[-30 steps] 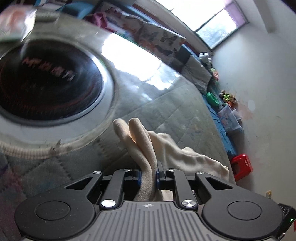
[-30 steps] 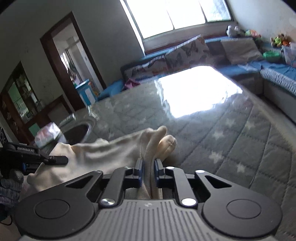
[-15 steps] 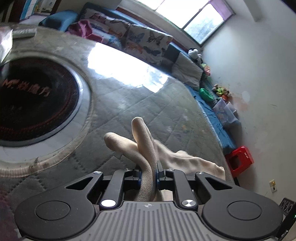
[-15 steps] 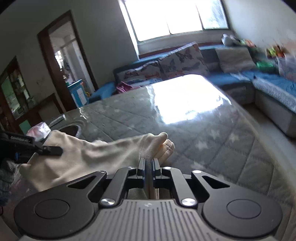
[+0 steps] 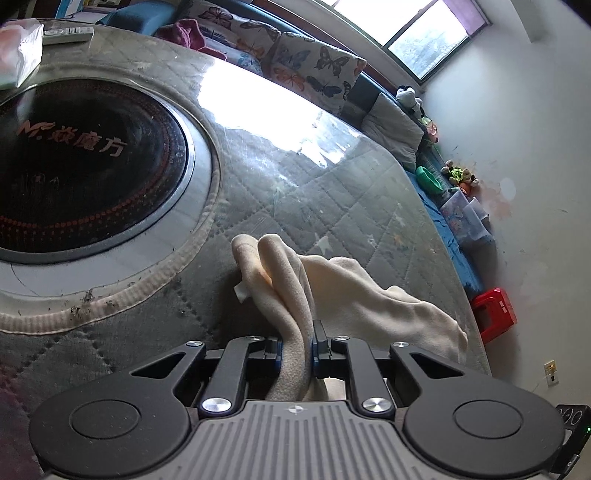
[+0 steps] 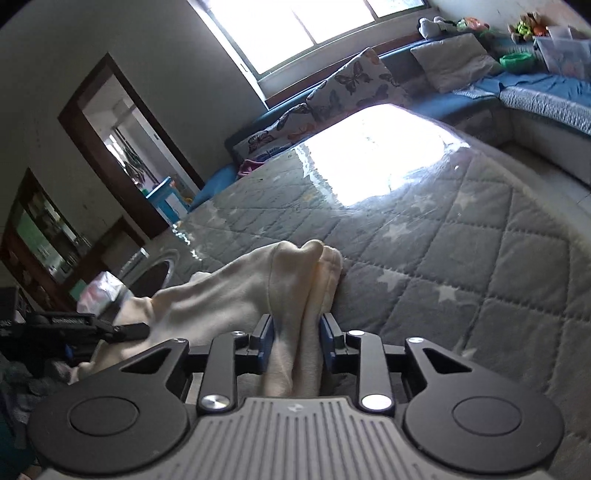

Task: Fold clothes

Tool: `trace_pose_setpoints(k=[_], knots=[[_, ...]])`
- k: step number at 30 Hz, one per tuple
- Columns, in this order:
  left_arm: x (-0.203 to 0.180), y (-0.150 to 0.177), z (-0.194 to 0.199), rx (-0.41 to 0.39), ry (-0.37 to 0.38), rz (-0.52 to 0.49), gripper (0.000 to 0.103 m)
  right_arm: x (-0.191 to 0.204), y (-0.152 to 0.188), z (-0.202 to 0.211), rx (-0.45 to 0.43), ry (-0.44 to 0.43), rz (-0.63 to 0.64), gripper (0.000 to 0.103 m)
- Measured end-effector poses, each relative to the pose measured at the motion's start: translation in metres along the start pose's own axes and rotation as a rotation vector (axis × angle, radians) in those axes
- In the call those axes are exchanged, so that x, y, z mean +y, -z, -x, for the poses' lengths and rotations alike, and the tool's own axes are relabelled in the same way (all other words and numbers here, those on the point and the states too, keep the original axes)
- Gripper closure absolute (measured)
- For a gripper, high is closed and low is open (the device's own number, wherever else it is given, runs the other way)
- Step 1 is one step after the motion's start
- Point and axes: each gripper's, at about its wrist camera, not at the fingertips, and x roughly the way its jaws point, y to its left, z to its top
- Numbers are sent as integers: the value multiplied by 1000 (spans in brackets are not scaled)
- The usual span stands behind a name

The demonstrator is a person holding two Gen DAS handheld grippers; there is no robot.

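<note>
A cream cloth (image 5: 351,291) lies bunched on the grey quilted table cover (image 5: 332,192), stretched between both grippers. My left gripper (image 5: 297,343) is shut on one folded end of it. That end's tip rests on the cover beside the round black cooktop (image 5: 74,158). In the right wrist view the cream cloth (image 6: 229,291) runs left to the left gripper (image 6: 136,328). My right gripper (image 6: 293,339) is opening. The other folded end still sits loosely between its blue pads (image 6: 266,343), low over the cover.
A remote (image 5: 68,35) and a tissue pack (image 5: 18,51) lie beyond the cooktop. A blue sofa with butterfly cushions (image 6: 351,85) runs along the far and right sides. A red stool (image 5: 495,310) stands on the floor by the wall. Glare covers the table's far part.
The right jaws, pinched tight on the cloth before, have spread apart and sunk towards the table. The left gripper keeps its grip, and its cloth end has settled nearer the cooktop.
</note>
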Motion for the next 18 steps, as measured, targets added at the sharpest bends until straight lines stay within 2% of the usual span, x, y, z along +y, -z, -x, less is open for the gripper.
trace_pose_setpoints(k=[3, 6, 10, 18], knots=[[0, 0, -1, -1, -3, 1, 88, 4, 0, -7, 14, -28, 9, 78], [-4, -1, 2, -8, -4, -13, 88, 7, -1, -8, 26, -33, 4, 86], [-15, -6, 9, -26, 8, -56, 88, 21, -7, 4, -7, -21, 57, 88], [-57, -21, 8, -67, 41, -155, 88, 46, -43, 27, -94, 28, 172, 89]])
